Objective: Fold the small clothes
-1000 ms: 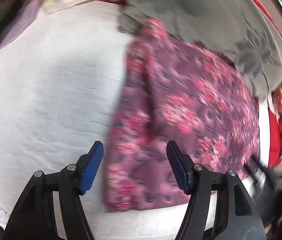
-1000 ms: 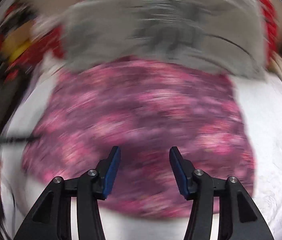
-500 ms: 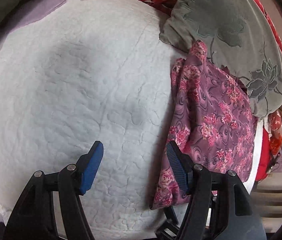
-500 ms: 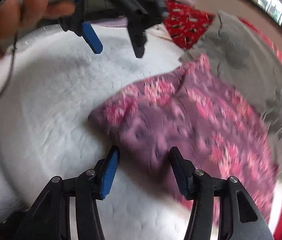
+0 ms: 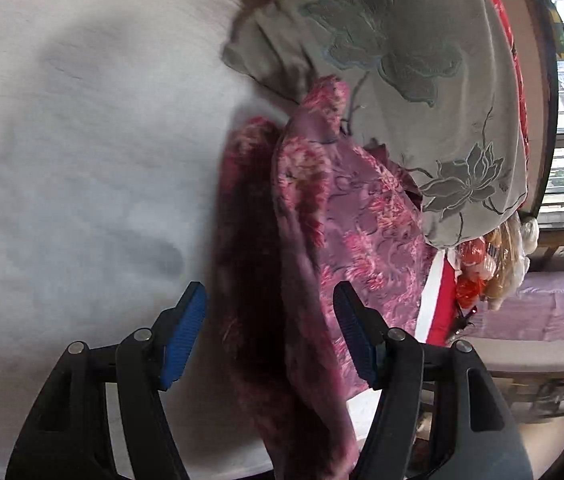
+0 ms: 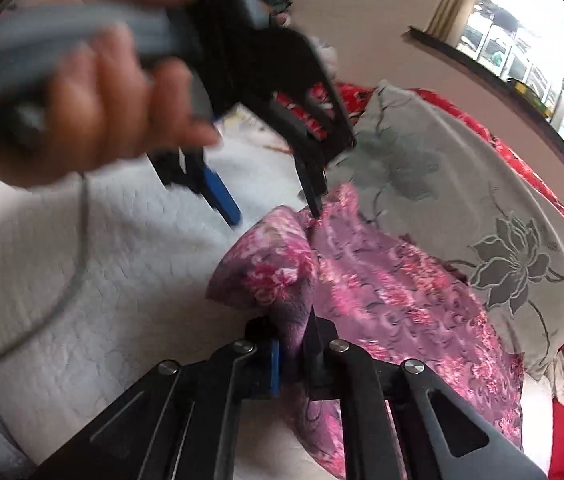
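- Purple-pink floral garment (image 6: 394, 292) lies on a white quilted bed cover (image 6: 93, 264), its far right side up against a grey pillow with a flower pattern (image 6: 494, 216).
- Right gripper (image 6: 296, 354): jaws have just been closing and are now pressed together, pinching a bunched fold at the garment's near left edge. Cloth fills the narrow gap between the blue pad and the black finger.
- From that pinch the fabric rises in a rounded hump on the left, then spreads flat toward the right and far side.
- Left gripper (image 5: 269, 328): jaws spread wide, blue pads well apart. The lifted fold of the garment (image 5: 322, 220) runs up between them, dark and in shadow at its left side; neither pad presses on it in the wrist view.
- In the right wrist view the left gripper (image 6: 277, 204) sits at the garment's far left corner, one black finger tip at or just above the cloth, the blue-padded finger out over the white cover. Whether that tip touches, I cannot tell.
- Left hand (image 6: 93, 112) wraps the grey handle, blurred, upper left of the right wrist view. A thin grey cable (image 6: 69, 292) trails down from it across the cover.
- Red patterned bedding (image 6: 522, 160) shows behind the pillow, a window (image 6: 538, 32) beyond it, far right.
- Both views are soft with blur; finer fabric detail is unreadable.
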The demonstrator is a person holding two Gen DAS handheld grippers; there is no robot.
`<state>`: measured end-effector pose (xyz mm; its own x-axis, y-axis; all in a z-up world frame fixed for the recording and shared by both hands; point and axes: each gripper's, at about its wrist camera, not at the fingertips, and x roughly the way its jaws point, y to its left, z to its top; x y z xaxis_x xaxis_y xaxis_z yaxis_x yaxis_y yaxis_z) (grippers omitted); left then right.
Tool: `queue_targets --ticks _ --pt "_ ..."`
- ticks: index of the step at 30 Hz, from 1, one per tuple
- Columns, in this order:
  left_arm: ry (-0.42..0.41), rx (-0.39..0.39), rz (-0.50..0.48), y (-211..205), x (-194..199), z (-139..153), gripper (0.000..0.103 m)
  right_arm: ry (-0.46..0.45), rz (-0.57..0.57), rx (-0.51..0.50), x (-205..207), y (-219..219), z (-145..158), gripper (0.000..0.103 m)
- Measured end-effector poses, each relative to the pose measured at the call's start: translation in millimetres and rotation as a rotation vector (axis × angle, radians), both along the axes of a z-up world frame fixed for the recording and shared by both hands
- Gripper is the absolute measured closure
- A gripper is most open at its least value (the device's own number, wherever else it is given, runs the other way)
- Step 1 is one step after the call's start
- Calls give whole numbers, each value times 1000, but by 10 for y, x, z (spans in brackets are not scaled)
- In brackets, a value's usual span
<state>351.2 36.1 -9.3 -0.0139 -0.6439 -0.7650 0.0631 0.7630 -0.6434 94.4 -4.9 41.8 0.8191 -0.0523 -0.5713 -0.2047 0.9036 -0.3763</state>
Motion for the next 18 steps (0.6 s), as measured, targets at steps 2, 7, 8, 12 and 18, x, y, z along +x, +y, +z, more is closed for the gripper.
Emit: queue_targets --ticks 2,7,8,12,18 --pt "2 21 -24 -130 25 -4 38 -11 -6 22 -1 -69 45 96" --pt "-5 90 -39 -369 64 28 38 -8 -25 76 -12 -148 114 96" --pt "-3 97 -35 -392 68 23 38 -8 -25 85 -16 -150 116 96" --pt "12 133 -19 -368 39 26 38 -9 -29 123 -59 -159 131 97" --pt "-62 149 21 -128 48 251 38 -14 -38 166 -76 -288 174 97"
